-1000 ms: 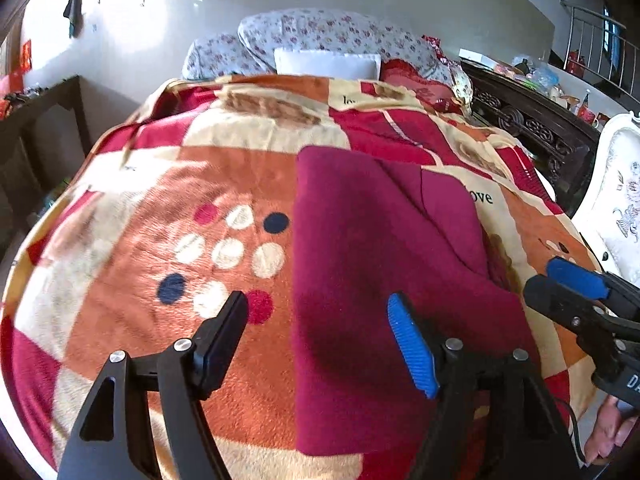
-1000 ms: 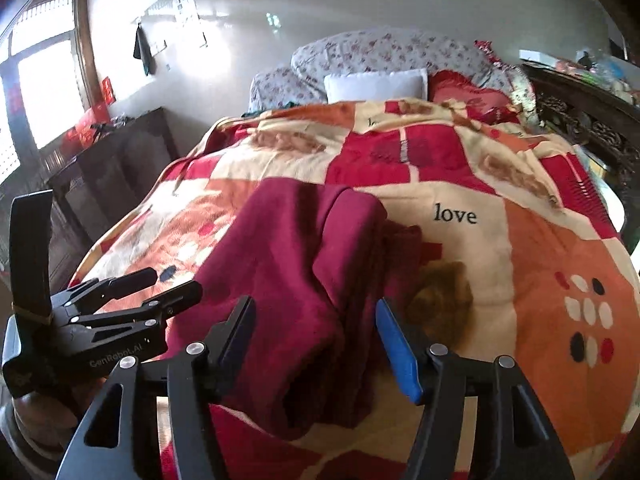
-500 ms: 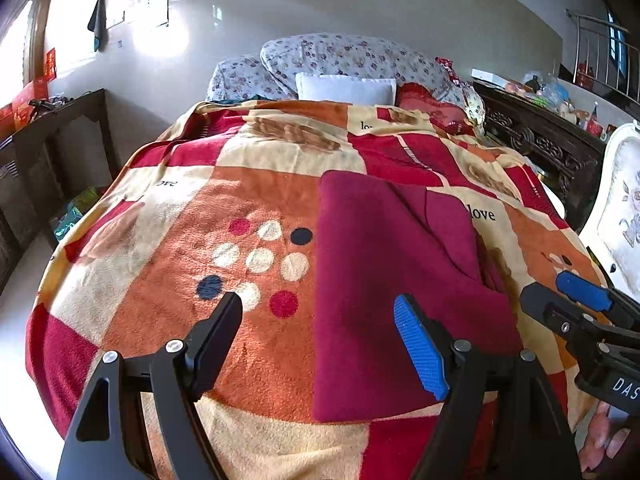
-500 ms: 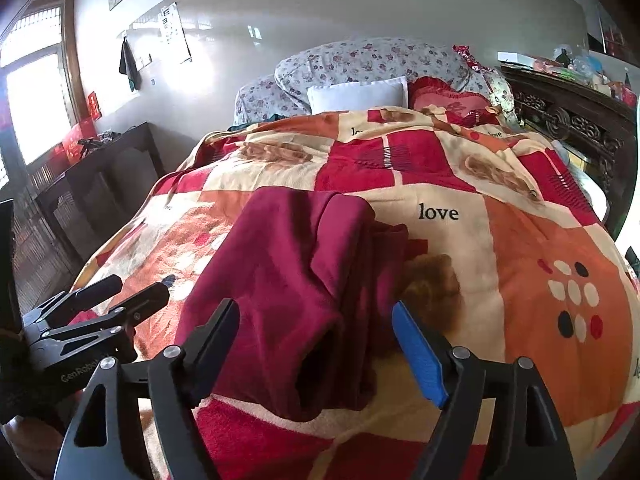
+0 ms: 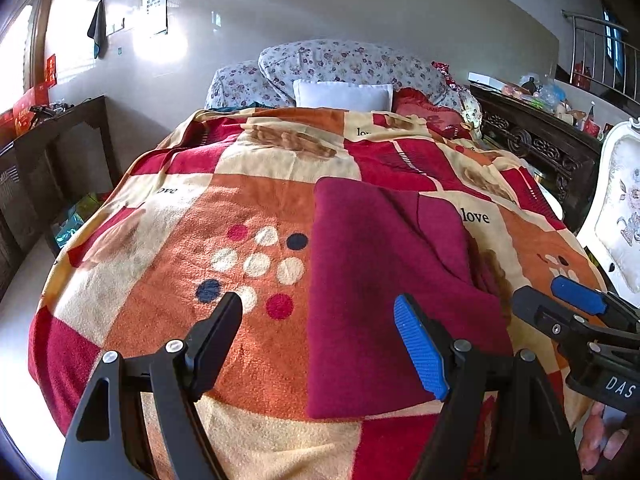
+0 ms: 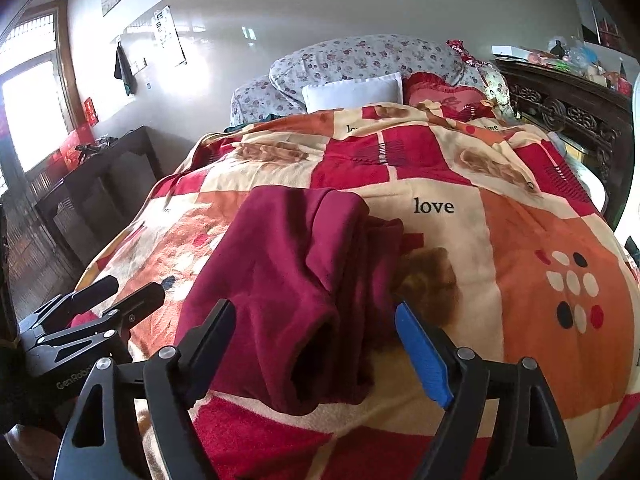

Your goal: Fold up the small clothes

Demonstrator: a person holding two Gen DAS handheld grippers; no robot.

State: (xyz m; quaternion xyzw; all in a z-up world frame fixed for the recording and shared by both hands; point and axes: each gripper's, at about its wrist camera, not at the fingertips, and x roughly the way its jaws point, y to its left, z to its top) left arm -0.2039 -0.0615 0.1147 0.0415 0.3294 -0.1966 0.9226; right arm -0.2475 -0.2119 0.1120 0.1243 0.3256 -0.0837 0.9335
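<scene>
A dark red garment (image 5: pixel 372 280) lies folded lengthwise on the patterned blanket, its near hem toward me; in the right wrist view (image 6: pixel 288 272) a sleeve opening faces the camera. My left gripper (image 5: pixel 320 332) is open and empty, held above the near end of the bed, over the garment's left edge. My right gripper (image 6: pixel 314 332) is open and empty, held just before the garment's near end. Each gripper shows in the other's view: the right one (image 5: pixel 568 304) at the right, the left one (image 6: pixel 108 300) at the left.
The bed carries an orange, red and cream blanket (image 5: pixel 160 280) with pillows (image 5: pixel 344 64) at the head. A dark wooden desk (image 5: pixel 52 140) stands left of the bed, a carved dark cabinet (image 5: pixel 536 148) and a white chair (image 5: pixel 620 208) on the right.
Both grippers have drawn back and risen from the garment, so more of the bed shows. The garment lies unchanged.
</scene>
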